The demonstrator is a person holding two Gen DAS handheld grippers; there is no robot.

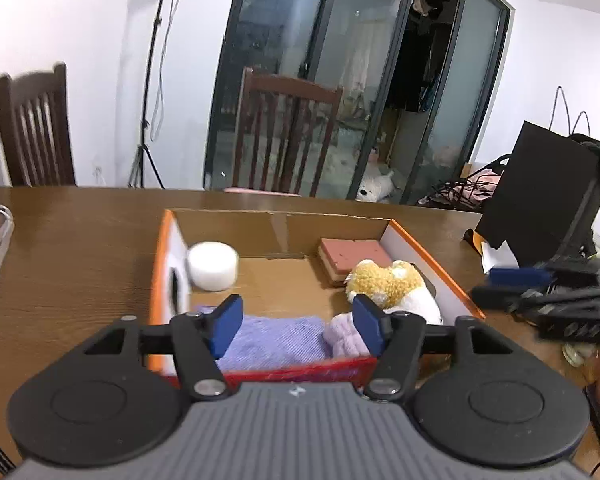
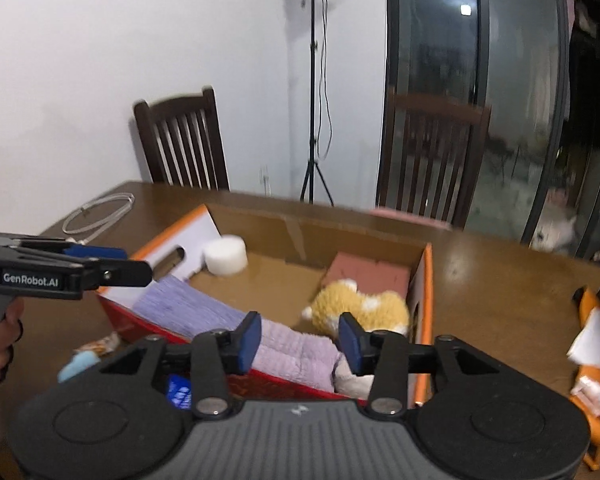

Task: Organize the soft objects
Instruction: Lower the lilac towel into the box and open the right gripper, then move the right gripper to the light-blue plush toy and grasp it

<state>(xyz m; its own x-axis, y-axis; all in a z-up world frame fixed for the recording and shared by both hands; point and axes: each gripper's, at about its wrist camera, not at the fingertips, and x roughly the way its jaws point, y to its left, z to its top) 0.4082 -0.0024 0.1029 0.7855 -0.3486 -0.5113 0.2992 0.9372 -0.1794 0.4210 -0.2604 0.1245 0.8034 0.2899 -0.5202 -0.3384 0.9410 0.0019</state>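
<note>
An open cardboard box [image 1: 280, 216] [image 2: 427, 280] with orange edges holds a white foam cylinder [image 1: 212, 266] [image 2: 226, 256], a pink sponge block [image 1: 353, 260] [image 2: 367, 274], a yellow and white plush dog [image 1: 387, 284] [image 2: 359, 308], a folded purple towel [image 1: 276, 340] [image 2: 180, 304] and a lilac fluffy cloth [image 1: 341, 336] [image 2: 296, 352]. My left gripper [image 1: 296, 308] [image 2: 128, 262] stands open over the box's near edge, above the towel. My right gripper [image 2: 300, 322] [image 1: 499, 286] is open above the lilac cloth, its pads apart from it.
The box sits on a brown wooden table [image 1: 80, 248]. A white cable [image 2: 100, 212] lies at the far left. Small items, one a light blue fluffy one [image 2: 76, 364], lie before the box. Orange and white things [image 2: 595, 360] and a black bag [image 1: 539, 192] are on the right. Chairs [image 1: 288, 136] stand behind.
</note>
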